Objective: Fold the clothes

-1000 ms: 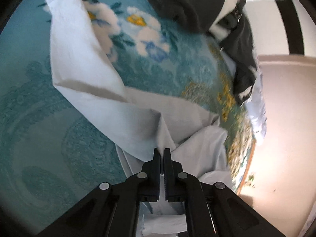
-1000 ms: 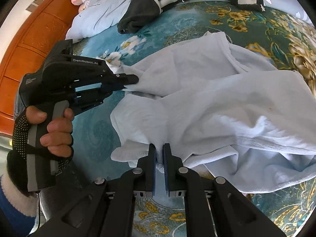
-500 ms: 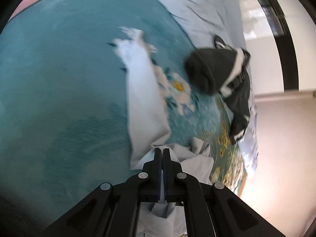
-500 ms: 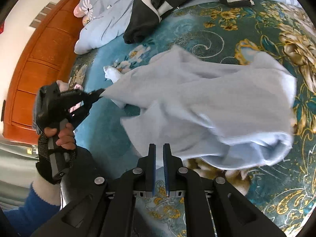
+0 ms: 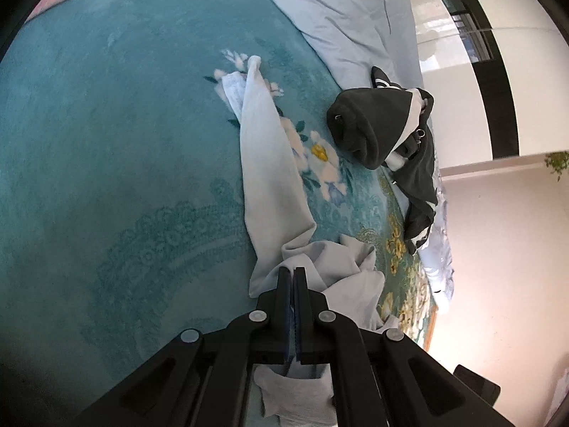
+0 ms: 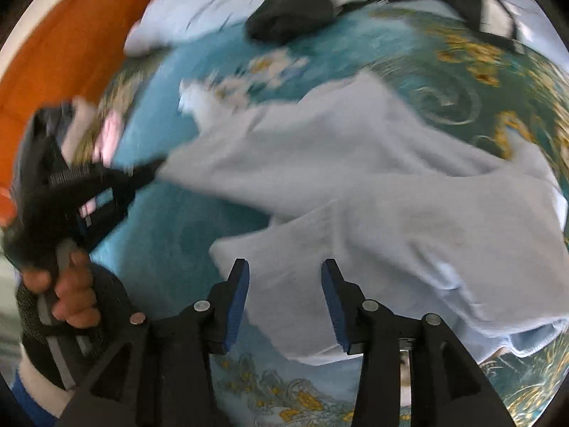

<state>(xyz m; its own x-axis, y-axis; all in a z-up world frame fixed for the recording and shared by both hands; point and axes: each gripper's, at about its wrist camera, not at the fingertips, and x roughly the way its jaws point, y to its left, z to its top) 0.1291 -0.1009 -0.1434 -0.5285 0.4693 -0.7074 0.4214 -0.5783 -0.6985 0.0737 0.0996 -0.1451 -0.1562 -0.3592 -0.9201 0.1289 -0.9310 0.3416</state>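
**On the bed, a pale garment half spread and one grip let go**

Across the teal patterned blanket [image 5: 124, 142] of the bed lies the pale blue garment [image 6: 373, 185], rumpled and only partly flattened, with one long sleeve or edge [image 5: 266, 163] stretched away from the left tool. The step in hand looks like the laying-out that comes before any fold: the cloth is being pulled straight, not yet doubled over.

The left tool [image 5: 295, 277] is fully closed, its tips pinching a bunched part of the garment, with more cloth hanging below them. In the right wrist view it shows at the left, held in a gloved hand [image 6: 67, 291], its tip touching the garment's edge.

The right tool [image 6: 284, 270] is opening, its jaws already well apart; the garment's near hem lies between them, yet the blue pads [image 6: 238, 302] do not press on it. That view is blurred, so whether any cloth brushes a pad cannot be told.

By my reading, the next move calls for the right tool to take a fresh hold at another corner or hem, so both tools can tension the cloth flat.

A dark garment with white trim [image 5: 384, 131] sits well apart, near a light blue quilt [image 5: 341, 17].
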